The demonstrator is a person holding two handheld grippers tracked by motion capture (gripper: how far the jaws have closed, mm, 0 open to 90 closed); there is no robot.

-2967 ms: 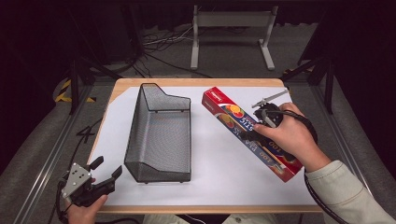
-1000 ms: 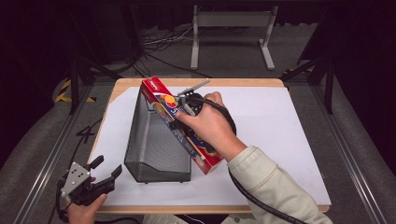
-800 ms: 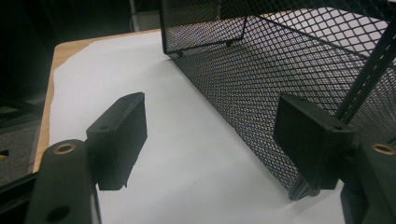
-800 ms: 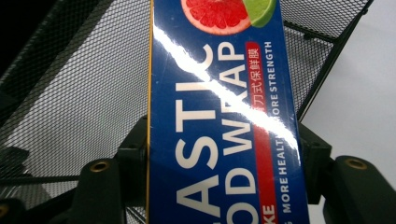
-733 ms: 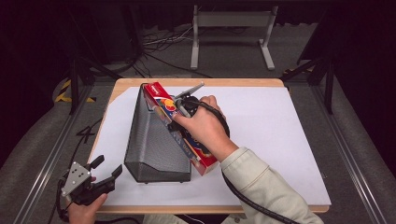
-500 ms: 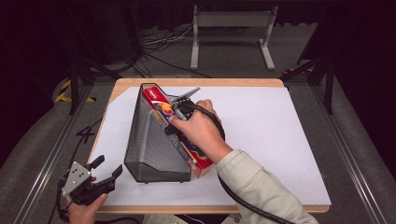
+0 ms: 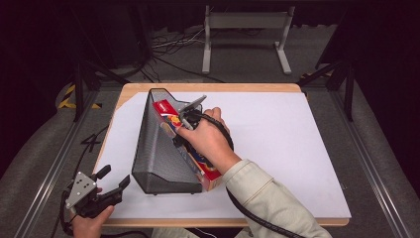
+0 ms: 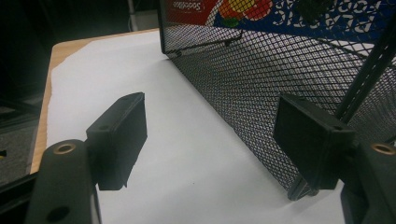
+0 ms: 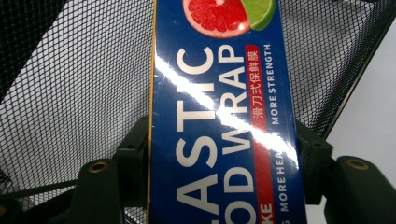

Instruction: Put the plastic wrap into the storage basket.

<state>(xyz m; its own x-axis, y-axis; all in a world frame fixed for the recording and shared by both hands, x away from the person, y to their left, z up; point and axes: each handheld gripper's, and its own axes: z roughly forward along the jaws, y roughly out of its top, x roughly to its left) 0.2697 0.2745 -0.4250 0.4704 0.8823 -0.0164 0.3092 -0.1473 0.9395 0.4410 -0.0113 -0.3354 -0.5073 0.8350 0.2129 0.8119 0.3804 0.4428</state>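
Your right gripper has its two black jaws closed across the width of the plastic food wrap box: in the right gripper view one jaw presses each long edge of the blue box, which runs straight up between them, with the grapefruit and lime print beyond the fingertips and the lettering reaching back toward your hand. So the grip sits on the box's sides, the printed face toward the camera and the jaws held apart only by the box's width. In the high view the box runs lengthwise along the right-hand wall of the black wire-mesh file tray; its red far end is inside the tray's tall end just ahead of your fingertips, and its near end pokes out by the tray's low front corner, behind your right hand. Mesh shows on both sides of the box past the jaws, so the part ahead of the grip is already within the tray walls; whether the box rests on the tray floor cannot be told. Your left gripper sits at the near left edge of the white sheet, jaws wide apart with nothing between them. In the left gripper view the tray's mesh wall stands just beyond the right-hand jaw, apart from it, and the box's print shows through the mesh farther off.
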